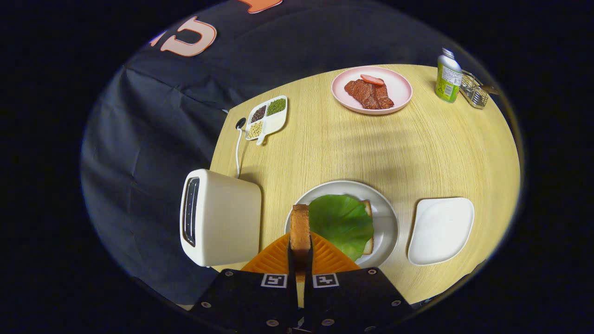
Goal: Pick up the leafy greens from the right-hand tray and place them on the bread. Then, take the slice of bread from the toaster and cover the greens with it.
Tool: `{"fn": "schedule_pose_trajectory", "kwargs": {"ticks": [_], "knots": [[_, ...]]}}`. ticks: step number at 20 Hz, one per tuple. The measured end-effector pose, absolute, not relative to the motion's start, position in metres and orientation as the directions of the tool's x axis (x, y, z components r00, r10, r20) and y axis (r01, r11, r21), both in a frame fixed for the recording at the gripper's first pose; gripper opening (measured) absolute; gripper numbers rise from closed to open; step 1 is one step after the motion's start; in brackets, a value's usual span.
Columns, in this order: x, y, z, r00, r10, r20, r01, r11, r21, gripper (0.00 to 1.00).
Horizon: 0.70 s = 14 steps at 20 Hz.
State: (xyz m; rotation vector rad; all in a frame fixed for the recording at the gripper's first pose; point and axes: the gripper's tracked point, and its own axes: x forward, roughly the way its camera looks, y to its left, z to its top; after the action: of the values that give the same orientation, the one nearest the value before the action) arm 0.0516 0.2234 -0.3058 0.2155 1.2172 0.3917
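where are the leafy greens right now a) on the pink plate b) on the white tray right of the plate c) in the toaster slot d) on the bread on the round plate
d: the leafy greens lie on the bread on the round plate, while the fingers pinch a bread slice held on edge.
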Motion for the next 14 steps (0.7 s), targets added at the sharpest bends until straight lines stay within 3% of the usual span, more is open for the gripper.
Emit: {"fn": "schedule_pose_trajectory", "kwargs": {"ticks": [4,8,12,14], "knots": [[0.056,0.208,-0.320,0.268,0.409,-0.872,-0.158,0.912,0.379,0.06],[0.060,0.190,-0.336,0.254,0.388,-0.886,-0.136,0.921,0.365,0.13],[0.066,0.166,-0.355,0.257,0.311,-0.915,-0.126,0.950,0.287,0.29],[0.066,0.156,-0.364,0.253,0.272,-0.928,-0.127,0.961,0.247,0.43]]}}
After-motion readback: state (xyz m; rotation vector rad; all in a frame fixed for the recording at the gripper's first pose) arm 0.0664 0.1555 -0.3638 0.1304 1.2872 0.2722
